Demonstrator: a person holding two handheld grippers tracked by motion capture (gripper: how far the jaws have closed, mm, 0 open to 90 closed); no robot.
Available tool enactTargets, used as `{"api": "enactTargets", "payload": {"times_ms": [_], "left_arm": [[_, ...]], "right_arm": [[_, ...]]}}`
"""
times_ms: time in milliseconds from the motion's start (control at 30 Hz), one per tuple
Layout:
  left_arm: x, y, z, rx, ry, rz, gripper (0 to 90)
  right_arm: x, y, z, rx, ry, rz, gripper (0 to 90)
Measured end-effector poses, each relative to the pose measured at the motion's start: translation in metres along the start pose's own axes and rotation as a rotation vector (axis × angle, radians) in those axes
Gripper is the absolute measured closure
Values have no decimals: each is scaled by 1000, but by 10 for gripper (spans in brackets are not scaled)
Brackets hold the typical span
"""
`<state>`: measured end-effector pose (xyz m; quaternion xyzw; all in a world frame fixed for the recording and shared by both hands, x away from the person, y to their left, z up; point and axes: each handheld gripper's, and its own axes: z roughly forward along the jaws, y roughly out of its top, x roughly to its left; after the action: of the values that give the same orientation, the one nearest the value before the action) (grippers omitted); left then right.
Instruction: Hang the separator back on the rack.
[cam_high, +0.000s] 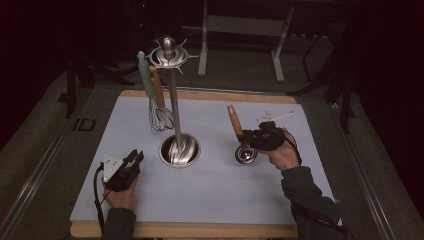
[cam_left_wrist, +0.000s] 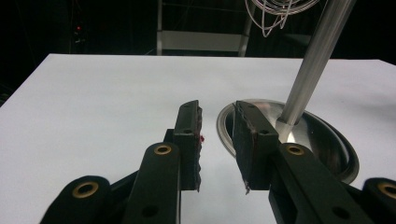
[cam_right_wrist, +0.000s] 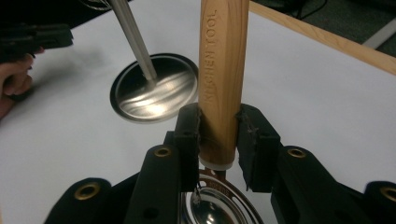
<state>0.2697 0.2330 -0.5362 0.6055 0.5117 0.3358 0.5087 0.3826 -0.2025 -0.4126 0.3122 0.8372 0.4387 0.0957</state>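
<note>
A steel utensil stand (cam_high: 175, 110) rises from its round dish base (cam_high: 179, 150) in the middle of the white mat. From its top hooks hang a whisk (cam_high: 160, 117) and a teal-handled tool (cam_high: 145, 75). My right gripper (cam_high: 250, 136) is shut on the wooden handle (cam_right_wrist: 222, 60) of a ladle, right of the stand. The handle tilts up and away, and the ladle's metal bowl (cam_high: 246, 154) sits low by the mat. My left gripper (cam_high: 135, 159) rests on the mat left of the base, open, with nothing between its fingers (cam_left_wrist: 189, 135). The base rim (cam_left_wrist: 336, 144) lies just beyond its right jaw.
The white mat (cam_high: 220, 190) lies on a wooden board whose edge (cam_high: 200, 230) runs along the near side. A small white object (cam_high: 274, 117) lies at the back right of the mat. Metal frame legs (cam_high: 202, 45) stand on the floor behind the table.
</note>
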Motion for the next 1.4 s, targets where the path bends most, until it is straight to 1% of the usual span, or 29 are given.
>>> {"api": "enactTargets", "payload": {"times_ms": [300,433,567,700,900,1400], "left_arm": [[0,0,0,-1,1,-1,717],[0,0,0,0,2,0,717],[0,0,0,0,2,-2,718],[0,0,0,0,1,-2,717],[0,0,0,0,1,-2,718],[0,0,0,-1,2,-2,718]], "right_arm": [[5,11,-2,-29,13,-19,710],[8,16,-4,-52,37,-30,710],[11,21,-6,-63,44,-39,710],[13,24,-6,-65,47,-50,710],[19,33,-6,-81,58,-72,710],[27,49,-10,-117,71,-91,710]]}}
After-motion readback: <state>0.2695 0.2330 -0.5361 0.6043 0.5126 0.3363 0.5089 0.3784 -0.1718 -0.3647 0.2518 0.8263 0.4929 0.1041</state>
